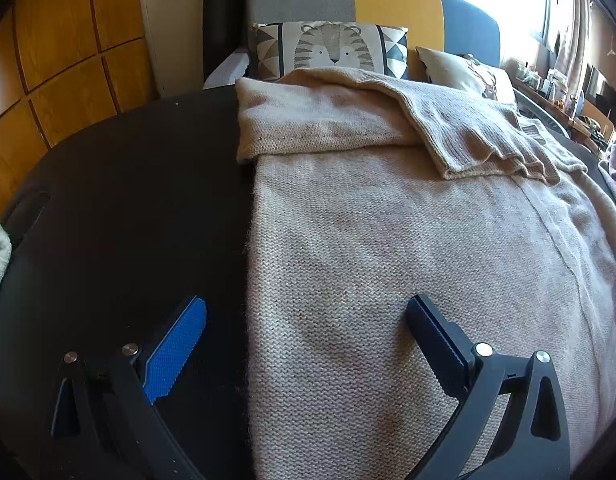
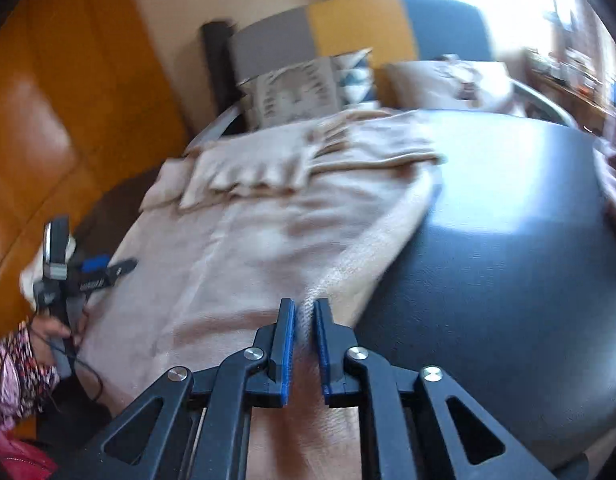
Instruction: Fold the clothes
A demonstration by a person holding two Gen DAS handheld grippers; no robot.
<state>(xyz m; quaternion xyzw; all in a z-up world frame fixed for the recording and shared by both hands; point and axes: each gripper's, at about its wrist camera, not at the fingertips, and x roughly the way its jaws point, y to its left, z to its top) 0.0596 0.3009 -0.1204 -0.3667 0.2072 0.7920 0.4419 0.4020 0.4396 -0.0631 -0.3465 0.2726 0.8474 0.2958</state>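
Observation:
A beige knit sweater [image 1: 387,240] lies spread on a dark table [image 1: 128,200], with a sleeve [image 1: 467,136] folded across its far end. My left gripper [image 1: 306,304] hovers open over the sweater's left edge: one pad is above the bare table, the other above the knit. In the right wrist view, which is blurred, my right gripper [image 2: 304,306] is shut on the sweater's [image 2: 248,248] near right edge, and a ridge of fabric rises between the blue pads. The left gripper [image 2: 108,268] shows at the left of that view, held by a hand [image 2: 48,332] in a patterned sleeve.
Behind the table stands a sofa with a tiger-print cushion [image 1: 331,50] and a pale cushion [image 1: 459,68]. Wooden panels [image 1: 60,40] fill the left. Bare table top [image 2: 507,260] lies right of the sweater. Another garment [image 2: 615,176] lies at the table's right rim.

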